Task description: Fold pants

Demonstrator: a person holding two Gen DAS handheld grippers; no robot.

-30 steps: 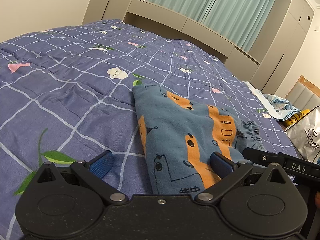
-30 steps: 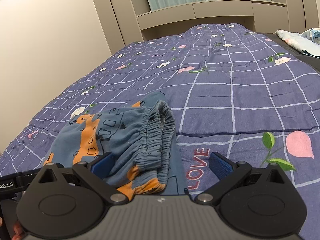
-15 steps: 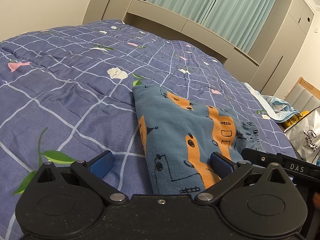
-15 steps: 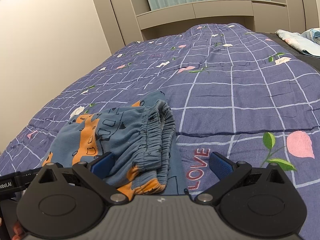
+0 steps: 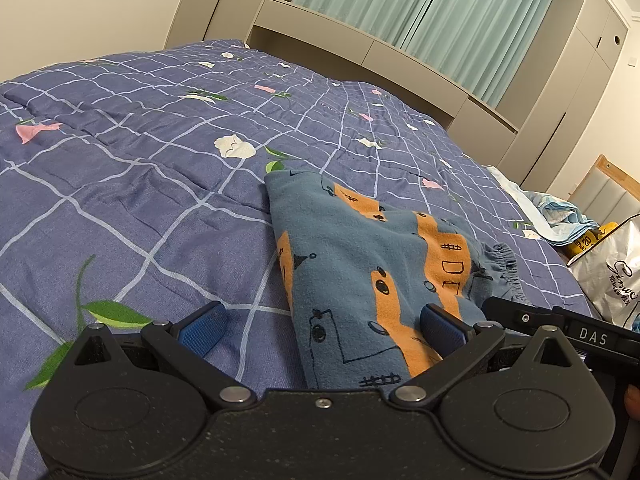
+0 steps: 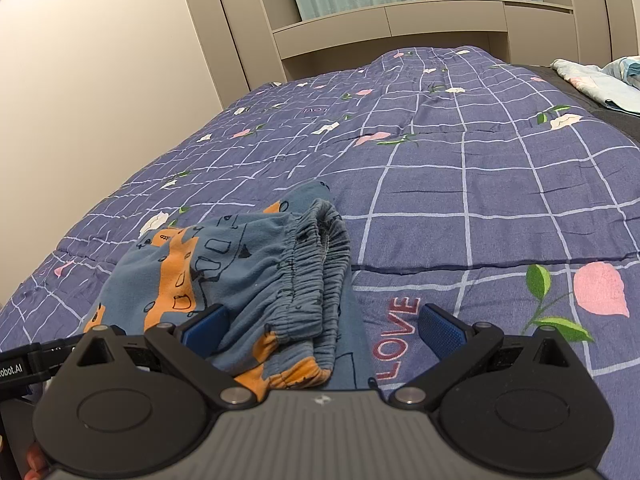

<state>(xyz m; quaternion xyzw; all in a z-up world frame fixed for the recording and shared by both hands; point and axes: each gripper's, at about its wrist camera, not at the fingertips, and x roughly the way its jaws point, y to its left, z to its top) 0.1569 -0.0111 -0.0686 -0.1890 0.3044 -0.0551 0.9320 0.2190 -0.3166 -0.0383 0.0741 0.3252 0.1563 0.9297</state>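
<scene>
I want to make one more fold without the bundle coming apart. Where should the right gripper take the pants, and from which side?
Probably the gathered elastic waistband, the thickest, raised ridge of the pants. The open right gripper sits just short of it, so come in low and straight ahead along the quilt, with the stacked layers between its fingers.

left gripper: black body, silver screws | fingers: blue ribbed
</scene>
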